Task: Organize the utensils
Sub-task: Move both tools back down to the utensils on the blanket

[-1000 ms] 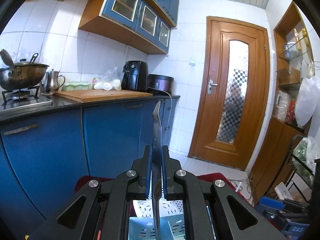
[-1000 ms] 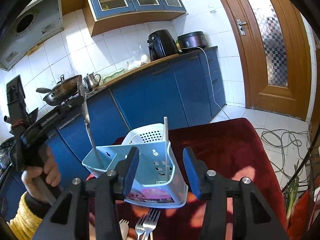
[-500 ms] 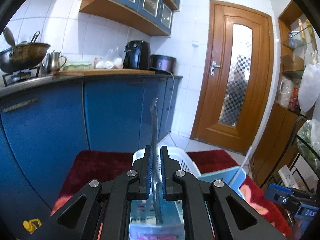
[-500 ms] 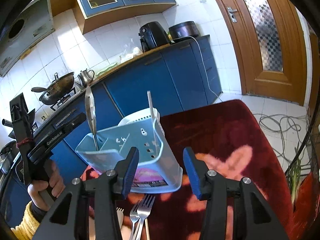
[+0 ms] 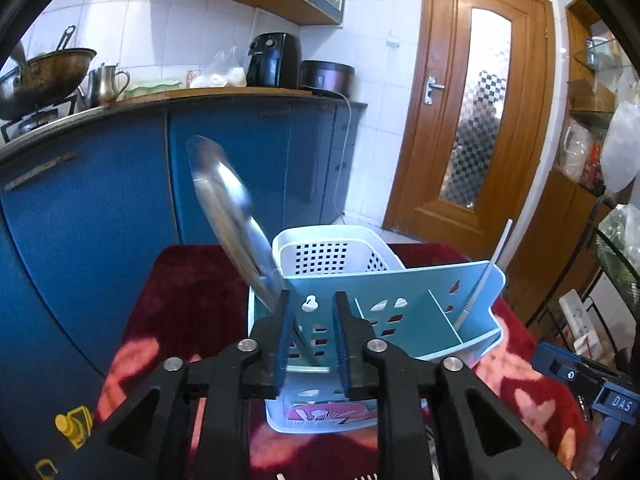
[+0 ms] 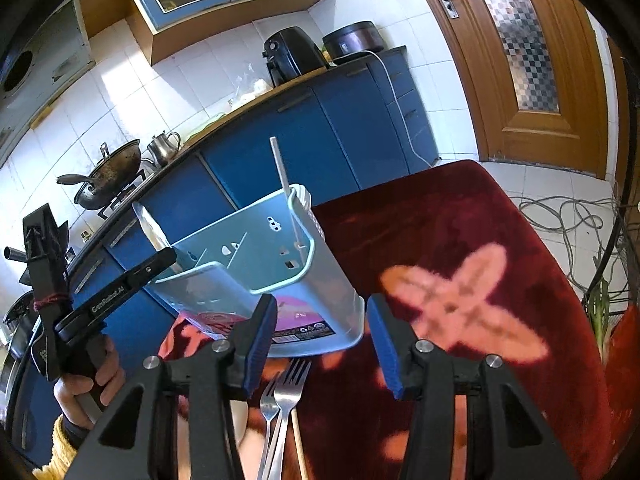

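A light blue utensil caddy (image 5: 400, 304) with dividers stands on the red patterned cloth (image 6: 440, 248), with a white perforated basket (image 5: 332, 252) behind it. My left gripper (image 5: 312, 328) is open at the caddy's left end. A steel knife (image 5: 236, 220) leans left out of the left compartment, no longer clamped; it also shows in the right wrist view (image 6: 150, 230). A white chopstick (image 5: 486, 272) stands in the right compartment. My right gripper (image 6: 320, 340) is open and empty, just in front of the caddy (image 6: 260, 264). Two forks (image 6: 280, 392) lie below it.
Blue kitchen cabinets (image 5: 100, 200) with a counter run behind the table. A wok (image 6: 108, 164) and kettle (image 6: 162, 148) sit on the stove. A wooden door (image 5: 480, 112) is at the back right. Cables (image 6: 560, 212) lie on the floor. A wire rack (image 5: 616, 272) stands right.
My left gripper lowered the knife into the caddy's left compartment and opened, and the knife tipped to the left. My right gripper stayed open near the caddy's front.
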{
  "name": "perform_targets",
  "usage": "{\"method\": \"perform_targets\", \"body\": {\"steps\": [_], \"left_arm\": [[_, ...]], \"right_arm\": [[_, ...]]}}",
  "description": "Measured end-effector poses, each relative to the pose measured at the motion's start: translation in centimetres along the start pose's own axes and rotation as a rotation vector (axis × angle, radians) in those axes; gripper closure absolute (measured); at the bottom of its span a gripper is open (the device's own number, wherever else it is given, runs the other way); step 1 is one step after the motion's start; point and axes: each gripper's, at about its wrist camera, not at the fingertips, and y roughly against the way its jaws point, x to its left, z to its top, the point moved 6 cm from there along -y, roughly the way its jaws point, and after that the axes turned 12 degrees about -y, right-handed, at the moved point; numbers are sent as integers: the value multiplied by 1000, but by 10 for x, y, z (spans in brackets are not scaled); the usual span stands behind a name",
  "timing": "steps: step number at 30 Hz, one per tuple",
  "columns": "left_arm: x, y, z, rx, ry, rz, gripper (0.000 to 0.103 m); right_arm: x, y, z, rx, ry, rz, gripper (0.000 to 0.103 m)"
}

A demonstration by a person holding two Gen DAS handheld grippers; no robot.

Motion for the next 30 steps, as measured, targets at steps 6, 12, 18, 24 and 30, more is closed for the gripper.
{"method": "perform_targets", "body": {"steps": [6,12,18,24,30], "left_arm": [[-9,13,-2,5,-46,0,62],[-15,31,-6,11,-70,-7,59],[-17,46,-8,34,-43,-35,58],[-15,72,-20,43,11,-64,58],[-14,95,-36,51,32,-61,58]], "right_arm": [[-1,8,-1,-6,-15,-1,51],[0,18,-6,-10,-18,0,51],[2,37,-14,-24,-14,6,50],[7,56,-25,-33,2,6,49],[12,66,-44,-16,21,-3,49]]}}
